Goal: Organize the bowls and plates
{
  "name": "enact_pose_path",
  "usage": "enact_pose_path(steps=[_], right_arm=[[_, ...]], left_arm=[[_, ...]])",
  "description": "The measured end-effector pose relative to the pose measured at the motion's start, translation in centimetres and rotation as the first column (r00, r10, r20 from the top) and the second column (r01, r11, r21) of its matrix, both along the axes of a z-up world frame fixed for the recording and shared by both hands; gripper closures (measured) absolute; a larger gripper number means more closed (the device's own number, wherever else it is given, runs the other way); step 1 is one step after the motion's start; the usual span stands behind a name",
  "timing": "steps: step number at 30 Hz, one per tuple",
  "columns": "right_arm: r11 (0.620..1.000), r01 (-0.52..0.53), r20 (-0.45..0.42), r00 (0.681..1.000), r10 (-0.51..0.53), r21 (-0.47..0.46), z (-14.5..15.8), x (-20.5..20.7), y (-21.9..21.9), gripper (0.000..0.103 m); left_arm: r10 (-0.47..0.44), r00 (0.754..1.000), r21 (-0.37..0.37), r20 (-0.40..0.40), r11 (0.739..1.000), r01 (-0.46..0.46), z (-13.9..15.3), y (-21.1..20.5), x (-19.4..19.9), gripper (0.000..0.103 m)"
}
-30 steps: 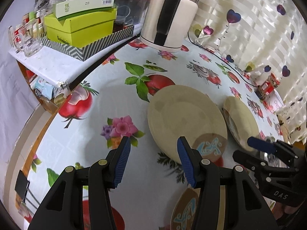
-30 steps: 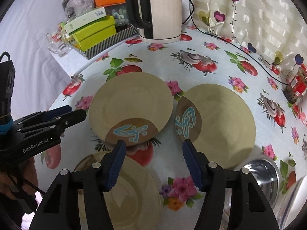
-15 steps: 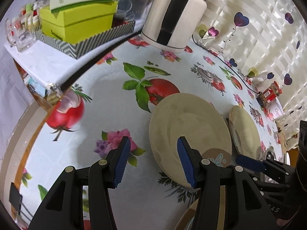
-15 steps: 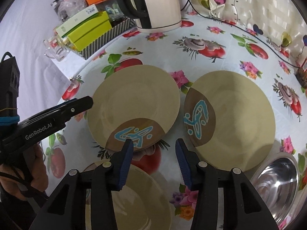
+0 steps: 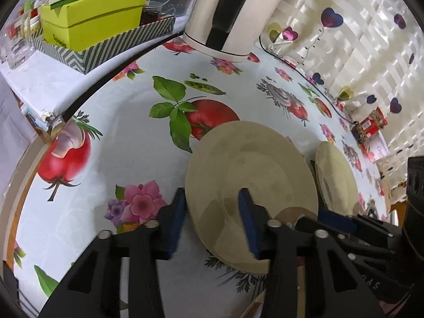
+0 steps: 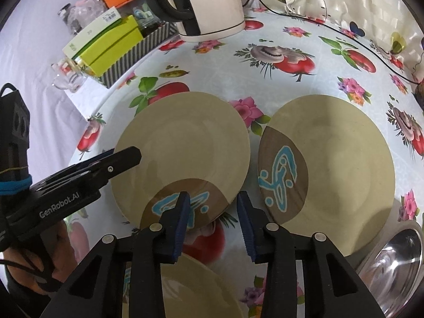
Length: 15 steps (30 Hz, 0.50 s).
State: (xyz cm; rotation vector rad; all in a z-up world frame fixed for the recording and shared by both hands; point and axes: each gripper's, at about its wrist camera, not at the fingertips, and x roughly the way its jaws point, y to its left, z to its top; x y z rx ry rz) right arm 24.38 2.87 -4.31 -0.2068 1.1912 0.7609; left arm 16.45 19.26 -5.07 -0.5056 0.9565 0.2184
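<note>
Lying flat on the fruit-and-flower tablecloth (image 6: 304,39): three beige plates and a steel bowl. Sitting at centre left of the right wrist view, the left plate (image 6: 185,143), round and so lacking a long axis, its brown patch with the blue motif pointing toward the bottom of the frame. Sitting at centre right, just beside it but apart, the right plate (image 6: 344,164), its brown patch pointing left toward the first plate. Showing partly at the bottom centre, a third plate (image 6: 190,288); at the lower right corner, the steel bowl (image 6: 392,262). Straddling the near rim of the left plate at its brown patch, the right gripper (image 6: 213,221), jaws closing, rim between the blue pads, not yet pressing. Straddling the same plate's rim in the lower centre of the left wrist view, the left gripper (image 5: 212,222), jaws closing too, one pad outside the rim, the other over the plate's face, gaps visible on both sides. Standing at the top of both views, a white electric kettle (image 6: 212,2); at upper left, lime-green boxes (image 5: 92,21) in a zigzag-patterned tray.
</note>
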Motion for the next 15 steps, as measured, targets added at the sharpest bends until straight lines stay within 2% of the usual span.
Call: enact_pose_path(steps=[4, 15], right_arm=[[1.0, 0.017, -0.001, 1.0, -0.017, 0.005, 0.0, 0.3, -0.1, 0.071], [0.999, 0.029, -0.016, 0.999, -0.028, 0.034, 0.3, 0.3, -0.1, 0.074]], left_arm=[[0.009, 1.0, 0.026, -0.008, 1.0, -0.009, 0.0, -0.1, -0.1, 0.074], [0.026, 1.0, 0.038, -0.006, 0.999, -0.026, 0.7, 0.1, -1.2, 0.074]])
